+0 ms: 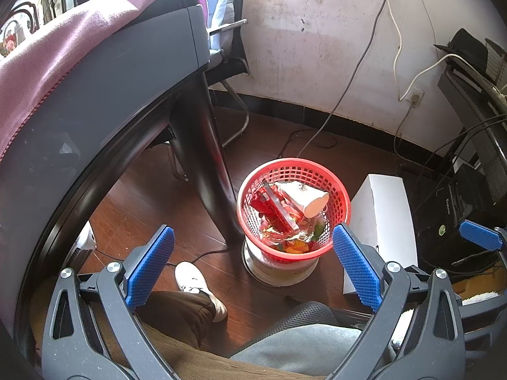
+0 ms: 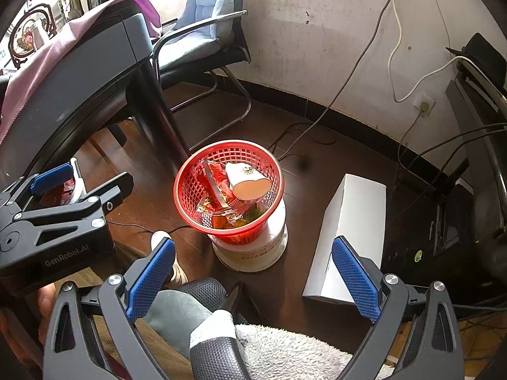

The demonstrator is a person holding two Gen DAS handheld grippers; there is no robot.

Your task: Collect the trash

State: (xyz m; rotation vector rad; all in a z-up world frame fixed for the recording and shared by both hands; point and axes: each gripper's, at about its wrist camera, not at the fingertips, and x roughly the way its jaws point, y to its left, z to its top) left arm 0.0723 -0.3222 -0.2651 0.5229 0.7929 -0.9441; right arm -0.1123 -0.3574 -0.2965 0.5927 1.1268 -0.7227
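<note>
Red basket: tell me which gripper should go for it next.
Right, marginally. Both grippers are open and empty above the red basket, but in the right wrist view it sits nearer, while the table leg crowds the left's side.

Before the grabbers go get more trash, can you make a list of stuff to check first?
1. Left gripper empty and open: ok, the blue pads stand wide apart with nothing between them.
2. Right gripper empty and open: ok, same.
3. Red basket upright: ok, it sits on a white tub.
4. Room left in the basket: ok, the paper cup and wrappers lie below the rim.
5. Trash dropped on the floor by the basket: cannot tell, only a white box and cables show.
6. Next piece of trash located: cannot tell, none shows in either view.
</note>
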